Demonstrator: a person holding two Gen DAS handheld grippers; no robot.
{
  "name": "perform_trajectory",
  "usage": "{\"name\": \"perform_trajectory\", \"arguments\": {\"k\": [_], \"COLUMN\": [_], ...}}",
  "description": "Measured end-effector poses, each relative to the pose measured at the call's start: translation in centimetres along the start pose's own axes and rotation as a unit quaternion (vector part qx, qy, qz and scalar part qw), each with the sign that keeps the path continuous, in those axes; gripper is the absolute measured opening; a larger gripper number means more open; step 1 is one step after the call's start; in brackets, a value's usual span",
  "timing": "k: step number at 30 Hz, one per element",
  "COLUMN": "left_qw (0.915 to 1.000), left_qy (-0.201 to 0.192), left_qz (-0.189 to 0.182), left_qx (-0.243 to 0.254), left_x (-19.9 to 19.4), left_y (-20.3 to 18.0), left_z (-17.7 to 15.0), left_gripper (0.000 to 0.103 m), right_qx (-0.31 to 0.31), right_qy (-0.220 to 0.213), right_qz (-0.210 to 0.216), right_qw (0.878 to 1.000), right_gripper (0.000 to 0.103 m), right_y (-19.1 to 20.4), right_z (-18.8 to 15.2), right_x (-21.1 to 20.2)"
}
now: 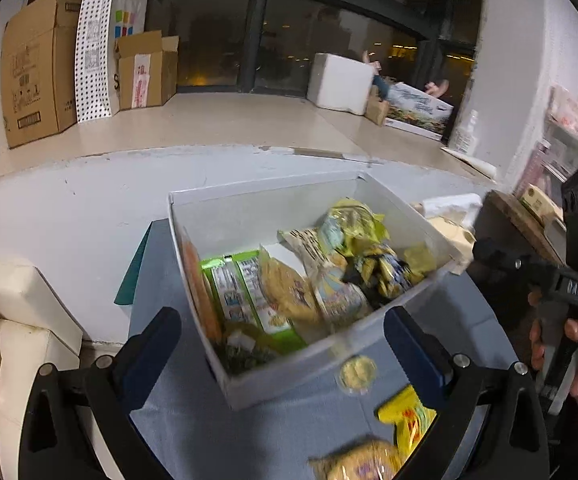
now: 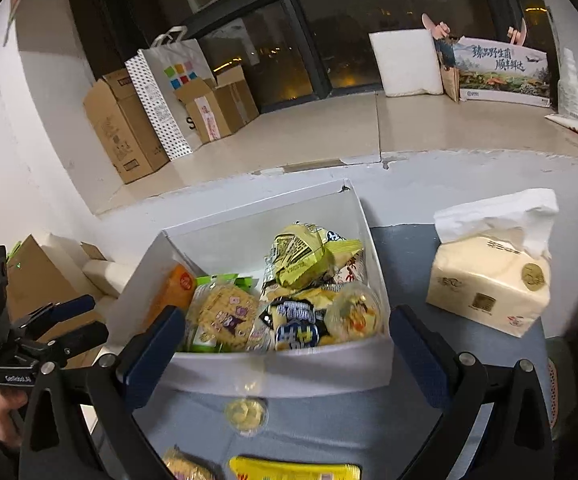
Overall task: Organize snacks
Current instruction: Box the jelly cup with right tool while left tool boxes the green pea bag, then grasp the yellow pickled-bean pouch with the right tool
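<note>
- My left gripper [image 1: 281,344] is wide open and holds nothing.
- My right gripper [image 2: 285,344] is wide open too, with nothing in it.
- The white box [image 2: 273,372] sits on the blue-grey table [image 2: 369,420], right in front of both grippers. It is already piled with snacks.
- Some snacks are not in the box: a small round cup [image 2: 246,411] just beside the front wall, a yellow packet [image 2: 295,472] and a bag of round cookies [image 1: 361,460] nearer to me.
- I think the cup is light, hard and a bit slippery. I would pinch it softly across its sides.
- The yellow packet looks soft and crinkly. I would grab it by an edge.
- The cookies could crack, so I would squeeze that bag gently.
- A tissue pack [image 2: 489,280] stands to the right of the box, apart from it.
</note>
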State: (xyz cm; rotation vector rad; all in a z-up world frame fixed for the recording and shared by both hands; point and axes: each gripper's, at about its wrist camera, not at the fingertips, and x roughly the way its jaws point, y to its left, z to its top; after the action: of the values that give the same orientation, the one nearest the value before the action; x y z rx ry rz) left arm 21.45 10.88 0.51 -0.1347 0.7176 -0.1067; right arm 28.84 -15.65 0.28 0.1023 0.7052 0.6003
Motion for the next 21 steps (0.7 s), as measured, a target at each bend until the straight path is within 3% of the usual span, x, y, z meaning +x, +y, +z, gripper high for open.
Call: {"name": "perform_trajectory", "arguments": {"k": [5,10,16,18,21], "left_qw": [0.9998,0.9992,0.9987,0.9984,0.9976], "left_qy": [-0.01,-0.012,0.003,0.007,0.019], "left_qz": [-0.011,-0.037,-0.049,-0.055,-0.065], "left_qx": [0.013,0.006,0.015,0.014,0.011], "left_x": [-4.0,-7.2,-8.1,-8.2,-8.1], "left_y": [-0.7,-1.7,-3.3,-3.7,-4.2], "left_z": [-2.9,-6.8,-10.6,-11.8,-13.4], "left_gripper": [0.103,0.103,0.103,0.103,0.103], "right_qx": [-0.02,-0.037,-0.103,-0.092,-0.042], "right_qy": [-0.012,-0.015,0.056,0.078,0.106], "right_qz": [0.029,0.04,-0.002,-0.026,-0.015], "right_qw": [0.999,0.998,0.993,0.992,0.993], "right_gripper": [0.103,0.103,0.103,0.103,0.103], "right_y": [0.9,2.0,4.0,3.6,2.4], "right_z": [-2.5,-7.2,-13.3,-14.3,-14.8], "right_x": [-3.6,-6.5,-4.4,-3.1,-1.0]}}
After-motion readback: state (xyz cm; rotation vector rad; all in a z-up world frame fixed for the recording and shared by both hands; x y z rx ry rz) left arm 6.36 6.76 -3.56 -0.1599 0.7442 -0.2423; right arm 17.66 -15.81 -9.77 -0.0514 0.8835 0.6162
